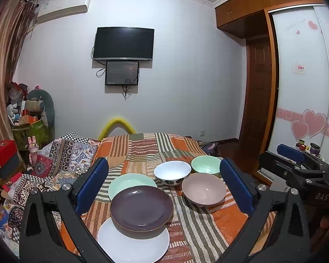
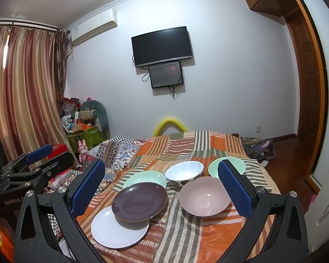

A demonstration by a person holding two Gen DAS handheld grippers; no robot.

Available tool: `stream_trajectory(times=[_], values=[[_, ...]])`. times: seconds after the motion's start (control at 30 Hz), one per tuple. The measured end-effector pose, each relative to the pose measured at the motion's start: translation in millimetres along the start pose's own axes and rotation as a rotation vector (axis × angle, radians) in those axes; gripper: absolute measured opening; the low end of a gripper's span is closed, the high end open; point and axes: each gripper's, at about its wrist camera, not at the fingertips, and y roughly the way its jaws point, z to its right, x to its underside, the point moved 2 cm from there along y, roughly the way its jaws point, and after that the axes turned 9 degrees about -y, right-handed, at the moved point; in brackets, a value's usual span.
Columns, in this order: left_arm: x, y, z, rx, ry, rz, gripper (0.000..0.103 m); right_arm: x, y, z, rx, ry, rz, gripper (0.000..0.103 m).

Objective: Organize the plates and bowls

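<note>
Purple plate [image 1: 141,208], taken as the landmark: it lies on a striped orange, brown and green patchwork cloth [image 1: 199,225], overlapping two other plates. White plate [image 1: 132,244] sits nearer the cameras, its far edge tucked under the purple plate. Mint-green plate [image 1: 131,183] sits behind the purple plate, its near edge covered by it. All three plates hold nothing.

Bowls, right of the purple plate and apart from it: pink bowl [image 1: 204,189], nearest; white bowl [image 1: 172,172] with dark spots on its outer wall, behind and between the plates and the pink bowl; mint-green bowl [image 1: 206,164], farthest back, just beside both other bowls. Each bowl stands upright and empty.

Left gripper [image 1: 164,186]: jaws spread wide, blue pads well apart, holding nothing and touching nothing; in its own view the dishes appear between the fingers. Right gripper [image 2: 162,187]: likewise spread wide, blue pads well apart, empty, clear of every dish; its right pad overlaps the mint-green bowl in view only.

Beyond the purple plate: dark wall-mounted screen [image 1: 123,43] with a smaller screen [image 1: 122,73] under it; wooden wardrobe [image 1: 252,6] to the right; striped curtain [image 2: 26,83] to the left.
</note>
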Motion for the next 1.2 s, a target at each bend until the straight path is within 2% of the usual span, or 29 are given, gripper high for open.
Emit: stream_trajectory(times=[1.2], values=[[-0.8, 6.2, -4.7, 0.008, -0.01, -0.02, 0.103, 0.1, 4.8, -0.3, -0.007, 0.0, -0.012, 0.103]])
